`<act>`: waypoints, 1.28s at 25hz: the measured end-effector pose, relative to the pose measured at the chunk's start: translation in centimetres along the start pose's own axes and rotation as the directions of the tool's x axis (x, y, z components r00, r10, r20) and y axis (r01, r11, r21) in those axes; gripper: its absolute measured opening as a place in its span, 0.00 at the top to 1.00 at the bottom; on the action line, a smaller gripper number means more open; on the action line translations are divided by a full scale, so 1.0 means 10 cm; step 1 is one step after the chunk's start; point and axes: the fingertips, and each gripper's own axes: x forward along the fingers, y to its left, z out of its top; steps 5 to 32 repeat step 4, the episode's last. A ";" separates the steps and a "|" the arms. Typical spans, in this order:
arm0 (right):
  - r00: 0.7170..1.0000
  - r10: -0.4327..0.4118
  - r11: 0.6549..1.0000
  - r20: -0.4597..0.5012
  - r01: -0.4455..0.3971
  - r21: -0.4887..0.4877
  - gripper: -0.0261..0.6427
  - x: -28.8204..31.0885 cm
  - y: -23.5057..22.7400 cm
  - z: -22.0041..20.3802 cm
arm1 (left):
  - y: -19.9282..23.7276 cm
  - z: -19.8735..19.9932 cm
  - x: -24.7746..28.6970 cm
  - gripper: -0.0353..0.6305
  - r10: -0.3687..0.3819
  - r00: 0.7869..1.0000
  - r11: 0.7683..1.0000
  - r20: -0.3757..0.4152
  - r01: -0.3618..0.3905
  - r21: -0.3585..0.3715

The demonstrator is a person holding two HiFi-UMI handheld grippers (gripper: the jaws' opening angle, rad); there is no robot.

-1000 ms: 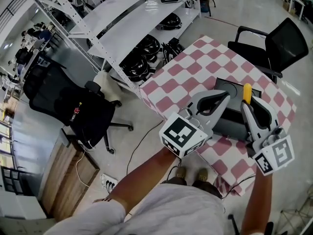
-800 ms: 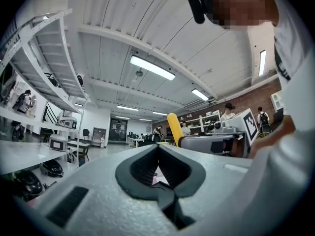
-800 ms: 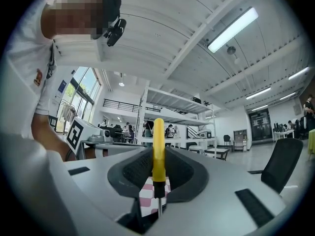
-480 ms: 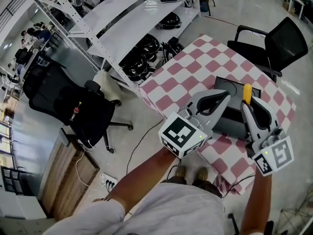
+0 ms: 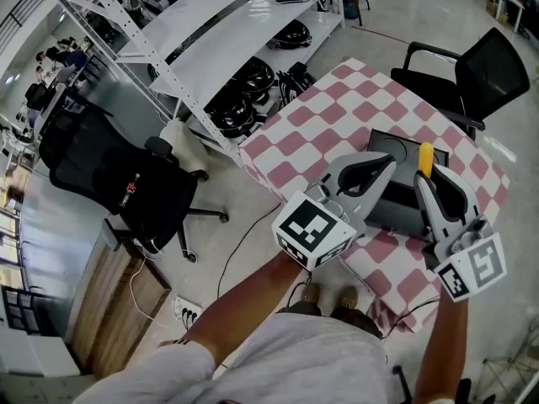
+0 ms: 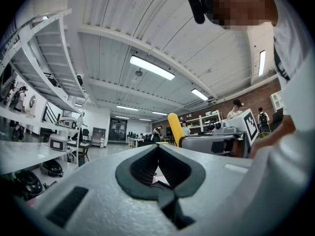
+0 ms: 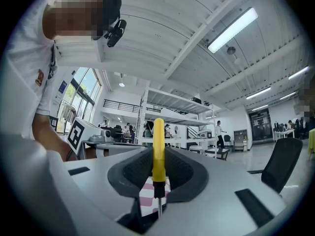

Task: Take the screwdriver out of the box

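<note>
Pink-and-white checked cloth covers the table (image 5: 295,141), with the dark box (image 5: 394,213) toward its near edge and metal shelving (image 5: 219,32) behind. Both grippers hang level over the box, probably because the lift-out is under way. The right gripper (image 7: 158,154) has its jaws half closed and clamped on the yellow handle of the screwdriver (image 5: 426,160), which stands upright, shaft pointing down, over the box's right side. The left gripper (image 6: 157,149) has its jaws pressed together on nothing and seems merely parked alongside.
</note>
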 end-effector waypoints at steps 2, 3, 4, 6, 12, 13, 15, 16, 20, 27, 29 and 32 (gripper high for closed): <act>1.000 0.000 1.000 0.001 0.000 0.000 0.85 -0.01 0.00 0.00 | -0.01 -0.01 -0.01 0.93 0.001 1.000 1.000 -0.002 -0.001 0.004; 1.000 0.000 1.000 0.001 0.000 -0.001 0.85 -0.02 0.01 0.00 | -0.01 -0.01 -0.01 0.93 0.001 1.000 1.000 -0.002 -0.001 0.005; 1.000 0.000 1.000 0.001 0.000 -0.001 0.85 -0.03 0.01 0.00 | -0.02 -0.01 -0.01 0.92 0.002 1.000 1.000 -0.002 -0.002 0.005; 1.000 0.000 1.000 0.001 0.000 -0.001 0.85 -0.03 0.01 0.00 | -0.02 -0.01 -0.01 0.92 0.002 1.000 1.000 -0.002 -0.002 0.005; 1.000 0.000 1.000 0.001 0.000 -0.001 0.85 -0.03 0.01 0.00 | -0.02 -0.01 -0.01 0.92 0.002 1.000 1.000 -0.002 -0.002 0.005; 1.000 0.000 1.000 0.001 0.000 -0.001 0.85 -0.03 0.01 0.00 | -0.02 -0.01 -0.01 0.92 0.002 1.000 1.000 -0.002 -0.002 0.005; 1.000 0.000 1.000 0.001 0.000 -0.001 0.85 -0.03 0.01 0.00 | -0.02 -0.01 -0.01 0.92 0.002 1.000 1.000 -0.002 -0.002 0.005; 1.000 0.000 1.000 0.001 0.000 -0.001 0.85 -0.03 0.01 0.00 | -0.02 -0.01 -0.01 0.92 0.002 1.000 1.000 -0.002 -0.002 0.005; 1.000 0.000 1.000 0.001 0.000 -0.001 0.85 -0.03 0.01 0.00 | -0.02 -0.01 -0.01 0.92 0.002 1.000 1.000 -0.002 -0.002 0.005; 1.000 0.000 1.000 0.001 0.000 -0.001 0.85 -0.03 0.01 0.00 | -0.02 -0.01 -0.01 0.92 0.002 1.000 1.000 -0.002 -0.002 0.005; 1.000 0.000 1.000 0.001 0.000 -0.001 0.85 -0.03 0.01 0.00 | -0.02 -0.01 -0.01 0.92 0.002 1.000 1.000 -0.002 -0.002 0.005; 1.000 0.000 1.000 0.001 0.000 -0.001 0.85 -0.03 0.01 0.00 | -0.02 -0.01 -0.01 0.92 0.002 1.000 1.000 -0.002 -0.002 0.005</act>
